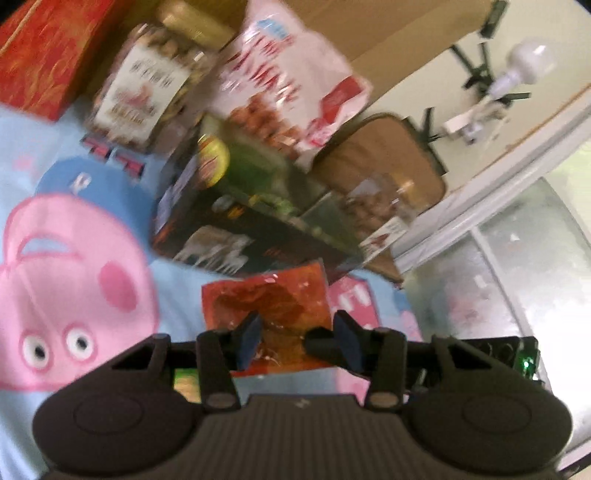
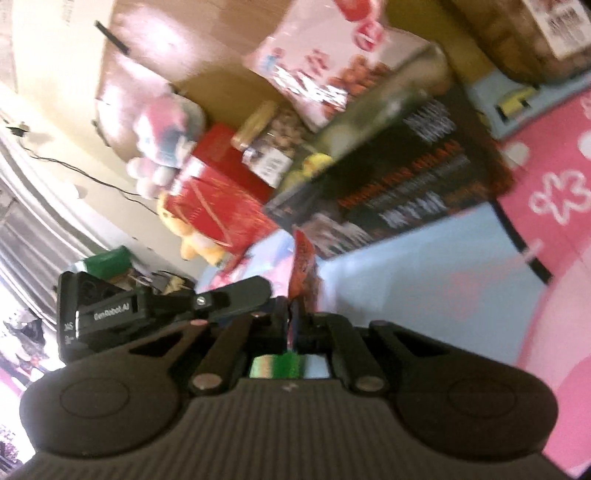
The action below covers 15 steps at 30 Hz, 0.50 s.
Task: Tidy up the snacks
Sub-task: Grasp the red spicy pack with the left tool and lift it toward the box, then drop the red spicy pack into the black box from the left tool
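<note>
Right in front of my left gripper [image 1: 297,338] sits the orange snack packet [image 1: 266,299], its fingers spread on either side, not squeezing. My right gripper [image 2: 293,325] pinches its edge tight, jaws pressed together. If I tug too hard, the thin packet could rip or slip onto the blue cloth [image 1: 177,280].

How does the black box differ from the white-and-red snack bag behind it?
The black box is rigid and dark, with orange lettering; the white-and-red bag is soft and pale. The black box lies flat on the cartoon-print cloth; the white-and-red bag leans tilted behind it against a cardboard box, higher in both views. Neither is in a gripper.
</note>
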{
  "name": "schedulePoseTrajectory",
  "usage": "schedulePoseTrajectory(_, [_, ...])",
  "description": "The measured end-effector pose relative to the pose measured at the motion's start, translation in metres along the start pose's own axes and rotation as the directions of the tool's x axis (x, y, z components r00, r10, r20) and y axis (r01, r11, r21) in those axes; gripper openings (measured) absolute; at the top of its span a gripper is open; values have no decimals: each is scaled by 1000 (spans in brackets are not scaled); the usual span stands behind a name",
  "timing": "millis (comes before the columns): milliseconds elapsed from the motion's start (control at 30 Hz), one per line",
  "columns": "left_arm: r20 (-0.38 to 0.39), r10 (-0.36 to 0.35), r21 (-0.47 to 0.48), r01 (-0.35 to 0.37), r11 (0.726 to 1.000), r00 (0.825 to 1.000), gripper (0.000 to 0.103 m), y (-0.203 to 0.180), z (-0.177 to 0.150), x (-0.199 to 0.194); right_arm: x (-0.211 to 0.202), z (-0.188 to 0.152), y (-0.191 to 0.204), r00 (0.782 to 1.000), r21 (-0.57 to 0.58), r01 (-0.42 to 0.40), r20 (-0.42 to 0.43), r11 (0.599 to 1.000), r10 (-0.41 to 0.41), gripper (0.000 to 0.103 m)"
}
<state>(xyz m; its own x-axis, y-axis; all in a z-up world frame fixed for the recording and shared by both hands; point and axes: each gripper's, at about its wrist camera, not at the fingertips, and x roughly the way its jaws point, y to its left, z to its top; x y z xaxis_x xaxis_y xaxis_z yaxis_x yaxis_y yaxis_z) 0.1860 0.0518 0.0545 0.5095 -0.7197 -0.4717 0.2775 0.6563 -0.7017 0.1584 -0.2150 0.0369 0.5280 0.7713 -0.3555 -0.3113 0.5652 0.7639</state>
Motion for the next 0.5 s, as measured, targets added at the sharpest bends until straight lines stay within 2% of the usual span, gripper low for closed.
schedulePoseTrajectory(100, [49,-12,22,11,1000,999,43,-9,7,-12,-6,13,8,999,-7,-19,39,1000,19,5])
schedulePoseTrajectory(200, [87,1,7,-1,1000,996,52,-3,10,-23,-17,24,13,995,12,-54,80,998,53,4])
schedulePoseTrajectory(267, [87,-17,-30,20,999,996,66,5,10,-26,-25,29,16,990,19,-88,108,996,85,4])
schedulePoseTrajectory(333, [92,-59,-74,65,995,994,72,13,9,-26,-33,34,18,985,22,-115,135,993,111,4])
schedulePoseTrajectory(433, [99,-148,-119,160,980,984,72,16,12,-23,-38,43,14,977,40,-153,158,987,145,4])
schedulePoseTrajectory(500, [110,-189,-125,202,971,976,61,10,17,-18,-34,50,11,973,79,-185,154,980,171,4])
